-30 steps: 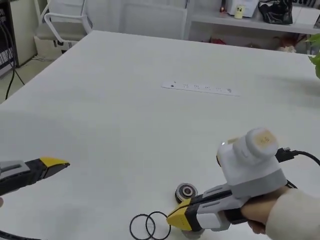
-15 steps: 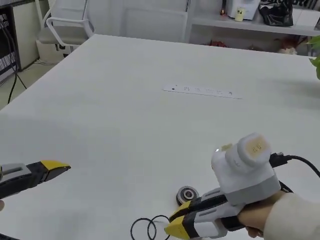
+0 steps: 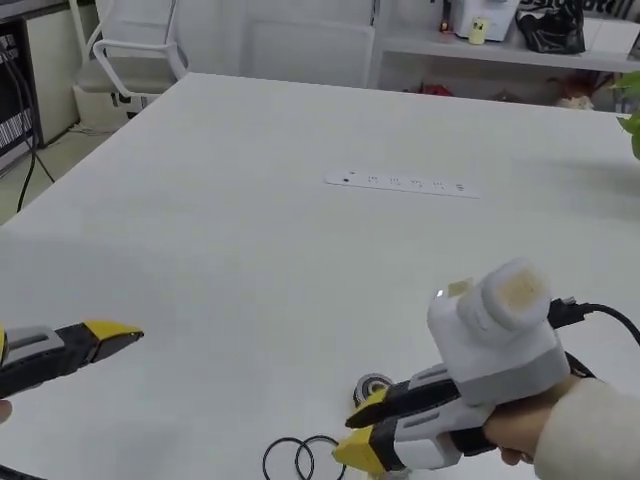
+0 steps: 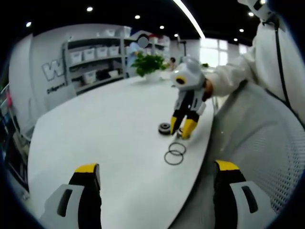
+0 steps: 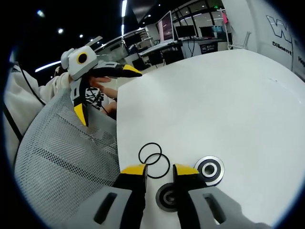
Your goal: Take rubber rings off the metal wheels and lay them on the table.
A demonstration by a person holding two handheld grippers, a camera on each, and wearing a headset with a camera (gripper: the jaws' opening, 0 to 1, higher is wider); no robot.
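A bare metal wheel (image 3: 371, 384) (image 5: 209, 170) (image 4: 165, 128) lies flat near the table's front edge. Two loose black rubber rings (image 3: 300, 458) (image 5: 153, 160) (image 4: 174, 154) overlap on the table just left of it. My right gripper (image 3: 362, 430) (image 5: 159, 171) (image 4: 182, 130) stands beside them, jaws drawn in close on a second, dark-rimmed wheel (image 5: 167, 196) between its yellow fingertips. My left gripper (image 3: 115, 335) (image 4: 157, 169) hovers well to the left with its jaws wide apart and nothing between them.
A white power strip (image 3: 400, 182) lies flat mid-table. The white table (image 3: 250, 250) stretches far ahead. A chair (image 3: 130, 45) stands past its far left corner, and shelves (image 3: 500, 40) line the back. The front edge runs just below the rings.
My right gripper has shifted slightly near the wheel, now covering part of it. The left gripper, the rings and the bare wheel stay where they were.
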